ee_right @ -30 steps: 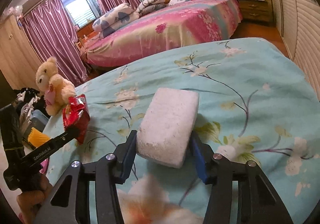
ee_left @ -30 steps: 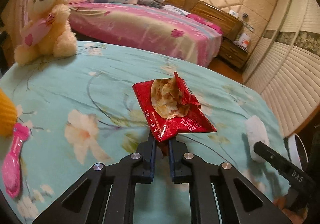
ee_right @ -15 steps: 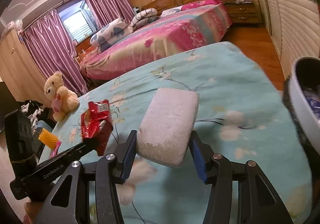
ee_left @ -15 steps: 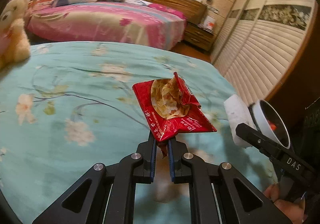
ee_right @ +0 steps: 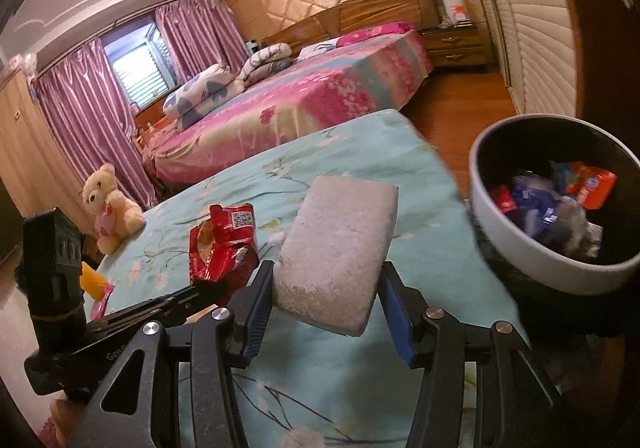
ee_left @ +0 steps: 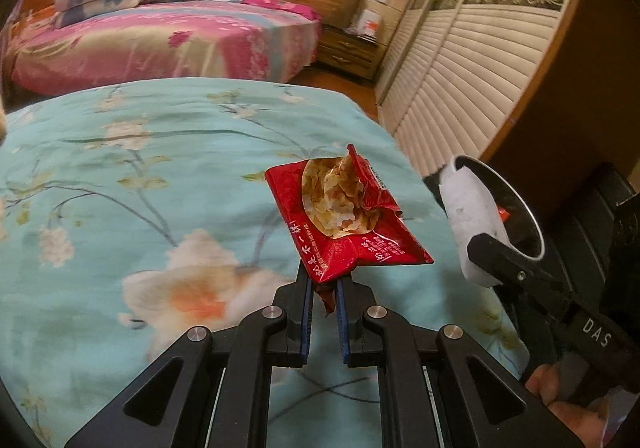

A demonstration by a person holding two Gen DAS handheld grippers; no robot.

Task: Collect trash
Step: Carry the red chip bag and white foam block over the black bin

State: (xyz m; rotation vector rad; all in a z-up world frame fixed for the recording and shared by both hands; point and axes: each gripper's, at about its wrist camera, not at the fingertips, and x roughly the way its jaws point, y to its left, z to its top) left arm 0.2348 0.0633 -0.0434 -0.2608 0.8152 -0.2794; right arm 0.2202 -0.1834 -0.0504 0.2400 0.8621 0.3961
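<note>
My left gripper (ee_left: 323,282) is shut on a torn red snack wrapper (ee_left: 344,216) and holds it above the teal floral bed cover (ee_left: 140,176). The wrapper also shows in the right wrist view (ee_right: 222,244). My right gripper (ee_right: 324,292) is shut on a white foam block (ee_right: 340,248), which also shows in the left wrist view (ee_left: 472,216). A round trash bin (ee_right: 516,236) with a white rim stands at the bed's right edge and holds several wrappers. It also shows in the left wrist view (ee_left: 520,216), just behind the foam block.
A teddy bear (ee_right: 110,204) sits at the far left of the teal bed, with a yellow and pink toy (ee_right: 94,284) near it. A pink bed (ee_right: 300,96) stands behind. Slatted wardrobe doors (ee_left: 460,68) line the right wall.
Both grippers have swung to the right with their loads. The trash bin has come into view and is now close to the foam block.
</note>
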